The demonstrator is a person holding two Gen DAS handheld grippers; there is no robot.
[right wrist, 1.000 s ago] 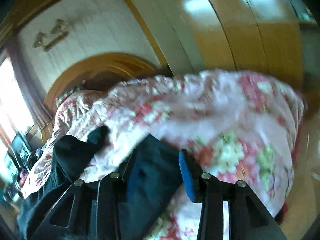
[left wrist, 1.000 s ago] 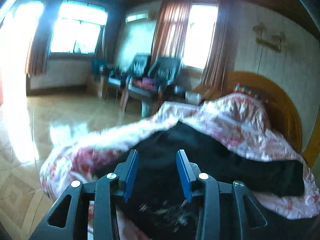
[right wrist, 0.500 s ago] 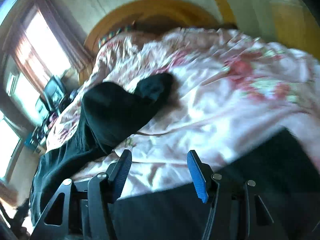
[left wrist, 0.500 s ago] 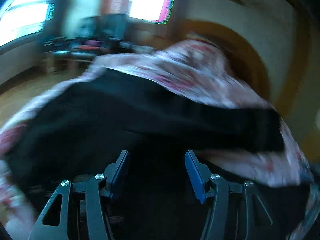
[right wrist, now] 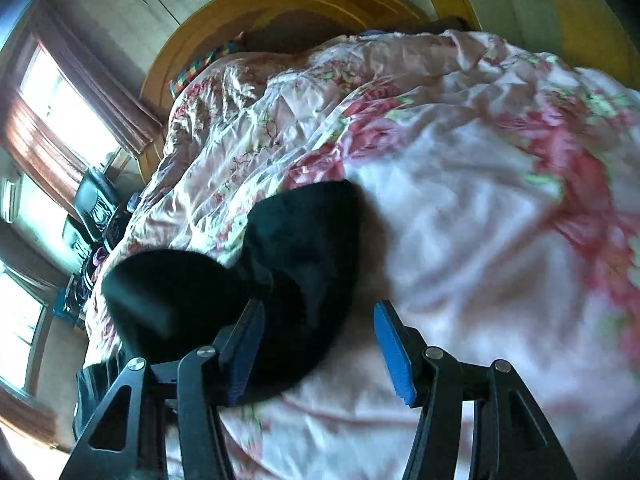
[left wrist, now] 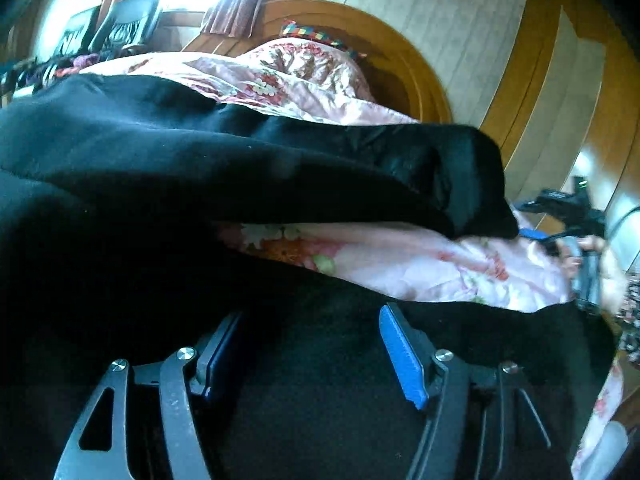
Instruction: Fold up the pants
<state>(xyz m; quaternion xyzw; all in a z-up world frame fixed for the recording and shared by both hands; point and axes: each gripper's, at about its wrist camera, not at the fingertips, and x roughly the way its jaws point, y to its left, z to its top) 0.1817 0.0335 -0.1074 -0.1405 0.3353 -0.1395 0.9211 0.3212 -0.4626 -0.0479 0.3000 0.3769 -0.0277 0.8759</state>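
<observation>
- Left wrist view: the black pants (left wrist: pixel 240 168) are lying across the floral quilt (left wrist: pixel 420 264) on the bed, their long axis running from the window side at the left toward the right edge, one leg ending in a cuff near the right.
- A second stretch of the same black cloth is spreading along the near edge of the bed, with a strip of quilt showing between the two.
- The left tongs (left wrist: pixel 312 352) are pointing downward over that near cloth, jaws opening wide, cloth lying under them but not pinched.
- At the far right a hand (left wrist: pixel 600 264) is gripping the right tongs (left wrist: pixel 544 236) just beside the cuff.
- Right wrist view: the right tongs (right wrist: pixel 316 348) are angling down over the quilt (right wrist: pixel 460 240), jaws parted midway; the cuff end (right wrist: pixel 280 272) is lying against the left pad (right wrist: pixel 244 352), not squeezed.
- The wooden headboard (right wrist: pixel 280 4) is arching beyond.
</observation>
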